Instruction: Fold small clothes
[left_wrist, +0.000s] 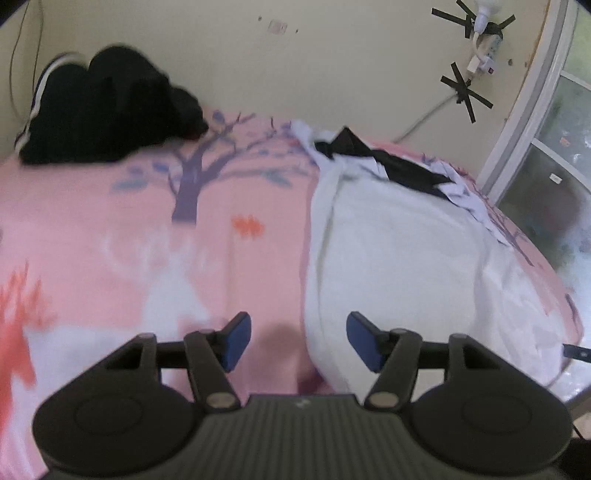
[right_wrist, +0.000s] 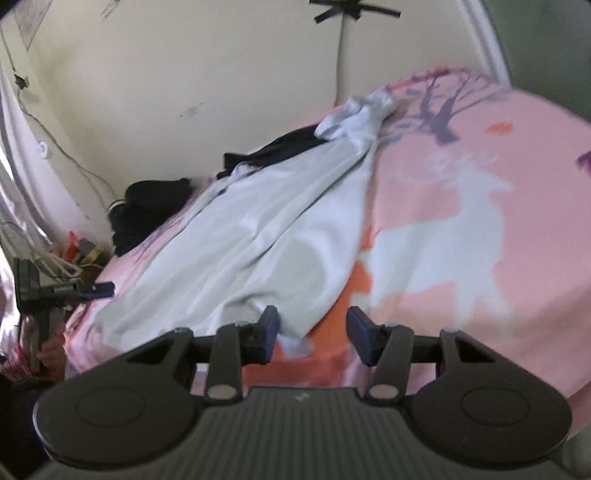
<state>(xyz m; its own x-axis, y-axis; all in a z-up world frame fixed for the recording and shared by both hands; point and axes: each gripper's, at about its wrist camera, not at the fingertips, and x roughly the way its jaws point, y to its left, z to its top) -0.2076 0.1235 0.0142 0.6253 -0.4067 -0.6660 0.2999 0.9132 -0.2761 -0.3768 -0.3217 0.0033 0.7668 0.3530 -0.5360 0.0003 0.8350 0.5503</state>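
A: What takes up most of the view?

B: The bed (left_wrist: 110, 258), under a pink sheet printed with a tree and a white deer. It serves as the folding surface, so the clothes lie spread on it.

A: And the piece being folded?

B: A white garment (left_wrist: 406, 258) lies along one side of the bed, running from the near edge toward the wall. It looks roughly laid out but still creased, probably so it can be squared up before the first fold. At its far end a black cloth (left_wrist: 388, 162) sits partly on top of it.

A: Anything else on the bed?

B: A dark pile of clothes (left_wrist: 103, 110) is heaped in the far corner by the wall, well apart from the white garment, probably waiting its turn.

A: What about the tongs?

B: The left tongs (left_wrist: 298, 341) are spread and hold nothing, hovering near the garment's near edge. The right tongs (right_wrist: 312, 334) are also spread; the garment's near corner (right_wrist: 295, 328) lies just beside one pad, not pinched. My guess is both are lining up to take that near hem. The views are blurred, so I cannot say whether a pad touches the cloth.
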